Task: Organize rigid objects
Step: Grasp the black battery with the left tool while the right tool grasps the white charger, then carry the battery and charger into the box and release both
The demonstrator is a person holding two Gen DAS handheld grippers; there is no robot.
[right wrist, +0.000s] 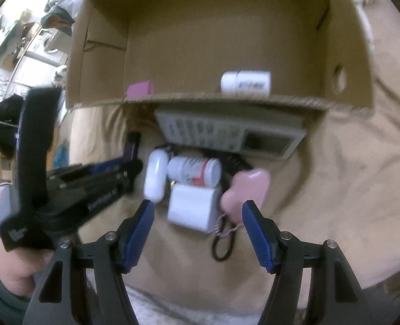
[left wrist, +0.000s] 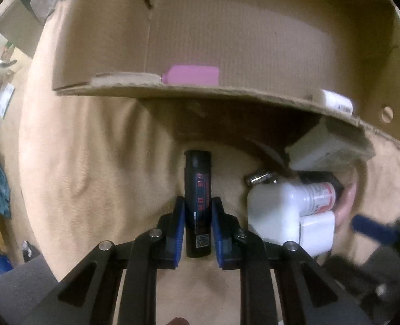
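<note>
A black lighter-like stick point(left wrist: 198, 189) lies on the tan cloth, and my left gripper point(left wrist: 198, 211) is shut on its lower half, blue pads pressed to both sides. From the right wrist view that gripper point(right wrist: 131, 163) comes in from the left with the stick point(right wrist: 133, 143) at its tip. My right gripper point(right wrist: 198, 204) hangs open just above a white block point(right wrist: 192, 207). Around the block lie a white pill bottle with a red label point(right wrist: 194, 172), a white oval case point(right wrist: 155, 177) and a pink cloud-shaped piece point(right wrist: 247, 189).
An open cardboard box point(right wrist: 227, 100) stands behind, holding a pink block point(right wrist: 139, 89) and a white bottle point(right wrist: 246, 84). A grey calculator point(right wrist: 227, 132) lies against its front wall. A black hair loop point(right wrist: 223, 246) lies near my right fingers. A person's hand point(right wrist: 18, 268) holds the left tool.
</note>
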